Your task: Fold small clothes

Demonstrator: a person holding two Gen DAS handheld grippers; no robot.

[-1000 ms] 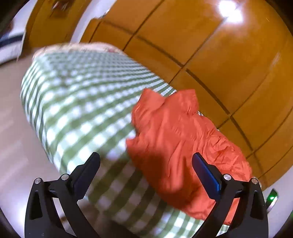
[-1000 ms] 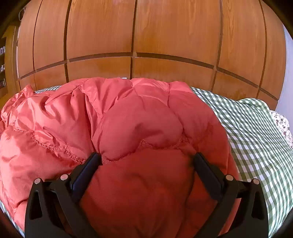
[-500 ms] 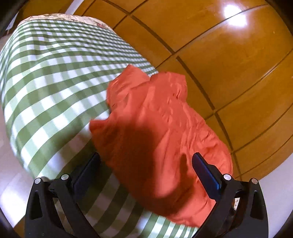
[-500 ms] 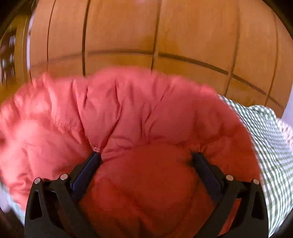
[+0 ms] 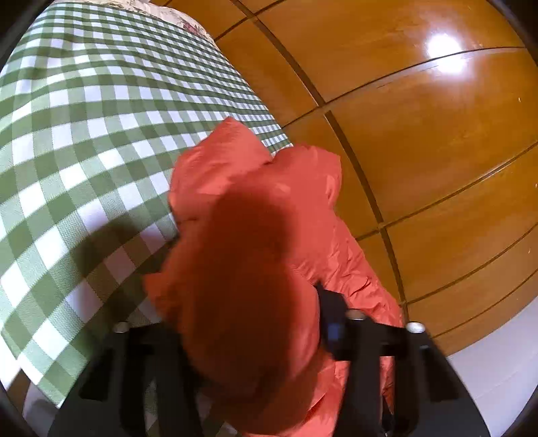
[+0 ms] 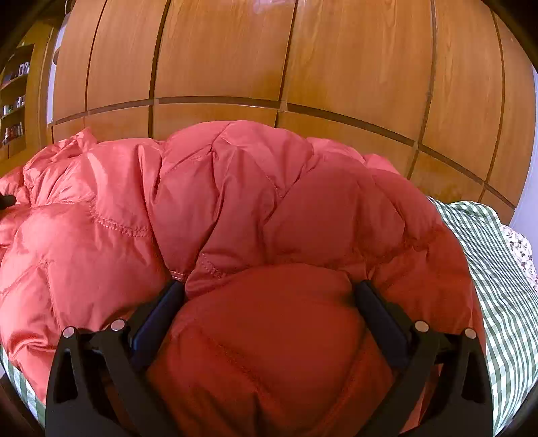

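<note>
A small orange-red quilted puffer jacket (image 5: 255, 208) lies on a green-and-white checked cloth (image 5: 84, 117) along the wooden wall. My left gripper (image 5: 245, 319) is open with a bulge of the jacket between its jaws; its left finger is hidden by fabric, its right finger (image 5: 331, 312) shows. In the right wrist view the jacket (image 6: 235, 188) fills the frame. My right gripper (image 6: 269, 302) is open, jaws wide, with a padded fold of the jacket bulging between them and touching both fingers.
Glossy wooden wall panels (image 5: 420, 134) stand right behind the jacket. A floral fabric (image 5: 188, 23) lies at the far end of the cloth. The checked cloth (image 6: 497, 269) extends right of the jacket. Shelves (image 6: 13, 101) show at far left.
My left gripper has moved in from above the cloth onto the jacket, whose fabric now sits between its jaws. My right gripper stayed on the jacket, which shifted and bunched up.
</note>
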